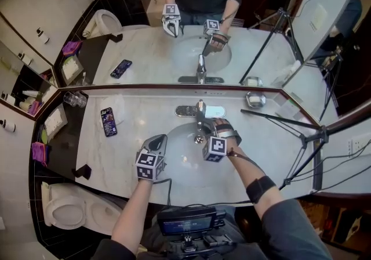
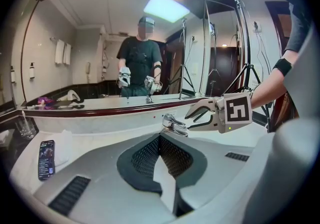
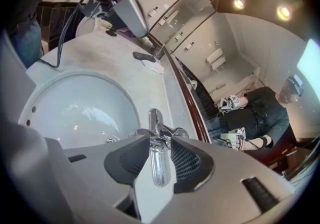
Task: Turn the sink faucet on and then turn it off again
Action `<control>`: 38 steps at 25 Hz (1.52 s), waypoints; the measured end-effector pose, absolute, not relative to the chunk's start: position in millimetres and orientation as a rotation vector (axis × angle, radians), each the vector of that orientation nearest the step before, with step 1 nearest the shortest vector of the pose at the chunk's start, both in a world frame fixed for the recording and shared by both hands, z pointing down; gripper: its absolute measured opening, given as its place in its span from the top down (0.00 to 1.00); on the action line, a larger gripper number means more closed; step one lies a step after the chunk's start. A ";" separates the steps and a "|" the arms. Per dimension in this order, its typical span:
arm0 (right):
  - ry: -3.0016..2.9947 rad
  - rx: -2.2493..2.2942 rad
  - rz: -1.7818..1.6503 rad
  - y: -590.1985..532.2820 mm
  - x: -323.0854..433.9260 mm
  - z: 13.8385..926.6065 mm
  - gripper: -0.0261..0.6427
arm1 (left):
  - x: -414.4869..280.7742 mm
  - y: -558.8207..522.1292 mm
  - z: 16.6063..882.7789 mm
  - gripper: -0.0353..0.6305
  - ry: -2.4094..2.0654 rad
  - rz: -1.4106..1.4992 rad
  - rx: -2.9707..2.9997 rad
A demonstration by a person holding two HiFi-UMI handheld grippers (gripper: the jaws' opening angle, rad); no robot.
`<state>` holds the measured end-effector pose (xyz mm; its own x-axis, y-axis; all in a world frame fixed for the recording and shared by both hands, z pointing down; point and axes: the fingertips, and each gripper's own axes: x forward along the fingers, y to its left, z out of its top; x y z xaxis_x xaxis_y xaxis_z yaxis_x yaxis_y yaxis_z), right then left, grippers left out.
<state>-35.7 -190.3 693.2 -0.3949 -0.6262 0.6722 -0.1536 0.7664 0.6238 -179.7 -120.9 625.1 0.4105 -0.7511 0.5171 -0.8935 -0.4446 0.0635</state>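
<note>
Hovering over the marble worktop [image 1: 124, 157] at the left rim of the sink basin [image 1: 184, 150], the left tongs [image 1: 157, 140] are clenched with nothing between them. Further in, the right tongs [image 3: 159, 140] stand released, pads parted on either side of the chrome faucet lever [image 3: 157, 168], which lies in the gap. The faucet [image 1: 200, 112] stands at the basin's back edge. A smartphone [image 1: 108, 121] lies well to its left, and the mirror [image 1: 151, 56] behind reflects the person.

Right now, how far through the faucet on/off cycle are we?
Done: can't confirm; no water shows in the sink basin. In hand: right gripper, jaws open, straddles the faucet handle without pinching it. Left gripper is shut, idle. Remaining: possibly both on and off.
</note>
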 end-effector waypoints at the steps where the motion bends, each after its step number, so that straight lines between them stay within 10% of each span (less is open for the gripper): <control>1: -1.960 0.627 -0.562 -189.9 -32.8 687.3 0.73 | -179.9 -120.8 625.0 0.94 -1.423 0.600 2.341; 15: -2.206 1.162 0.006 -179.0 53.4 609.7 0.93 | -171.2 -125.1 607.7 0.94 -1.420 0.537 2.374; 38: -2.389 1.462 0.628 -128.2 120.5 599.6 0.93 | -179.8 -118.7 577.7 0.94 -1.436 0.433 2.404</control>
<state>120.5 -128.2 599.6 -0.4539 -0.7737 0.4421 -0.8911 0.3965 -0.2210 -179.8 -118.7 577.7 0.4526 -0.7934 0.4071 -0.8862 -0.4510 0.1062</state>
